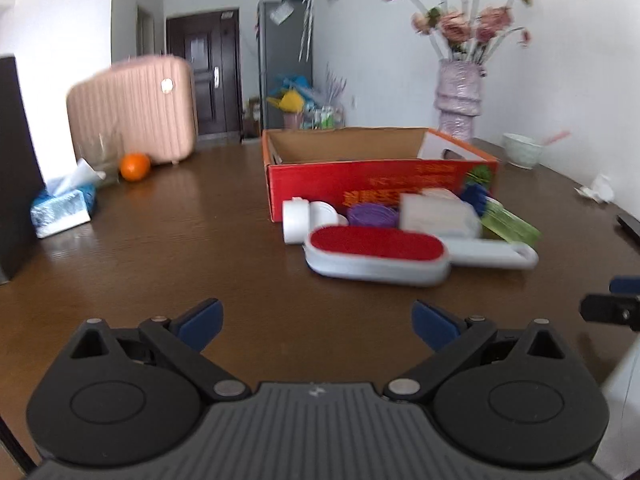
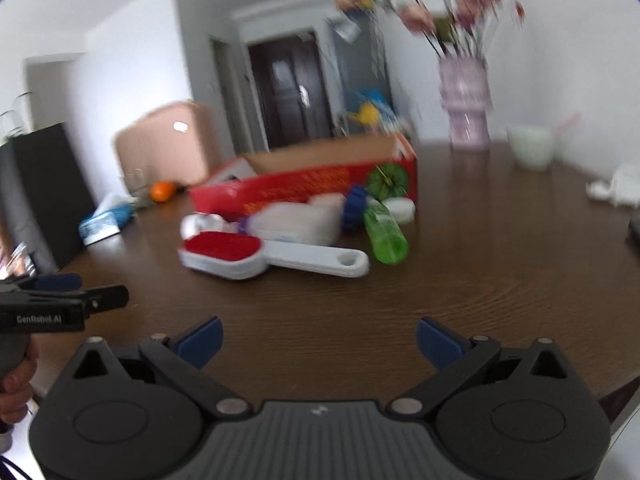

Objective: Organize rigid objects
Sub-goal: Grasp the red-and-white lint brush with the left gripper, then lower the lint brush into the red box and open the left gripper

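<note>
A red cardboard box (image 1: 380,178) (image 2: 304,182) with its top open stands on the brown table (image 1: 180,264). In front of it lies a pile: a lint brush (image 1: 376,254) (image 2: 224,254) with a red pad and white handle, a white round case (image 1: 298,220), a purple roll (image 1: 372,216), a white box (image 1: 438,216) (image 2: 296,222), a blue cap (image 2: 354,206) and a green bottle (image 2: 386,234). My left gripper (image 1: 318,324) is open, short of the brush, nothing between its blue pads. My right gripper (image 2: 320,342) is open too, and empty.
A tissue box (image 1: 64,210), an orange (image 1: 135,167) and a pink suitcase (image 1: 132,108) sit at the far left. A flower vase (image 1: 460,96), a pale bowl (image 1: 522,150) and crumpled paper (image 1: 598,190) are at the right. A hand (image 2: 16,380) holds the left gripper.
</note>
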`<state>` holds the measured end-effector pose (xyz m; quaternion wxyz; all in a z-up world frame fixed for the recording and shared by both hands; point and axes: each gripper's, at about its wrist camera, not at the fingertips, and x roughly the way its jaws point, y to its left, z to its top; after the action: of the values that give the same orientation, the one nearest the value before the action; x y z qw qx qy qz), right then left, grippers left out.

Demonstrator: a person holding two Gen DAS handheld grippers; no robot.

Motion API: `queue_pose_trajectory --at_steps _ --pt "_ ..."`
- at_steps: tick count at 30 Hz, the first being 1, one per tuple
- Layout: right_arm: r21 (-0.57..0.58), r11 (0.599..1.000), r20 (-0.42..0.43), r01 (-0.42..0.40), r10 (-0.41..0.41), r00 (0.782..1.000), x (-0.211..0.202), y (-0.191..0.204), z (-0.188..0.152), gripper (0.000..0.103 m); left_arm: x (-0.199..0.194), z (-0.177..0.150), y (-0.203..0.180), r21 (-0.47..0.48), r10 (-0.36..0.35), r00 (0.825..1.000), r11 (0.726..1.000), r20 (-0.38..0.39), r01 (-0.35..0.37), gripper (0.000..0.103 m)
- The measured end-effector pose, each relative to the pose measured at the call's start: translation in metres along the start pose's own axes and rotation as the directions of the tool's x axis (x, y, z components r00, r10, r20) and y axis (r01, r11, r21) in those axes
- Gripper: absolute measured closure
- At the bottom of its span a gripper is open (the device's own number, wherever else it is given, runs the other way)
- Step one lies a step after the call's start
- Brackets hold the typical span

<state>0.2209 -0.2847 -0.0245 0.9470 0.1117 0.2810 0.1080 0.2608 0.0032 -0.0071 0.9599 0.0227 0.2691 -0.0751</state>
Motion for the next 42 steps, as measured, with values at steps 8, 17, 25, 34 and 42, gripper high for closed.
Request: queue_pose_trajectory --at_steps 8,17,25,34,42 --pt "0.139 0.99 -0.016 0.005 -0.003 1.0 0.064 -0.031 0.035 0.067 0.092 0.052 0.031 -0.131 -0.078 0.993 0.989 -0.093 0.066 0.035" --pt "0.173 0.985 -0.051 -0.003 0.012 0.999 0.089 -0.044 0.035 0.08 0.106 0.049 0.034 -0.198 -0.199 0.974 0.964 -0.105 0.176 0.065" --pt "0.184 0.983 -0.013 -0.027 0.03 0.999 0.079 -0.05 0.032 0.09 0.07 0.027 0.025 -0.299 -0.204 0.97 0.941 -0.136 0.156 0.065" --pt "0.226 0.971 -0.013 -0.076 0.081 0.997 0.062 -0.066 0.017 0.083 0.045 0.011 0.02 -0.394 -0.208 0.967 0.909 -0.146 0.137 0.062" --pt "0.286 0.954 0.075 -0.087 0.068 0.995 0.041 -0.081 0.018 0.089 0.027 0.025 -0.001 -0.34 -0.211 0.975 0.924 -0.076 0.173 0.067"
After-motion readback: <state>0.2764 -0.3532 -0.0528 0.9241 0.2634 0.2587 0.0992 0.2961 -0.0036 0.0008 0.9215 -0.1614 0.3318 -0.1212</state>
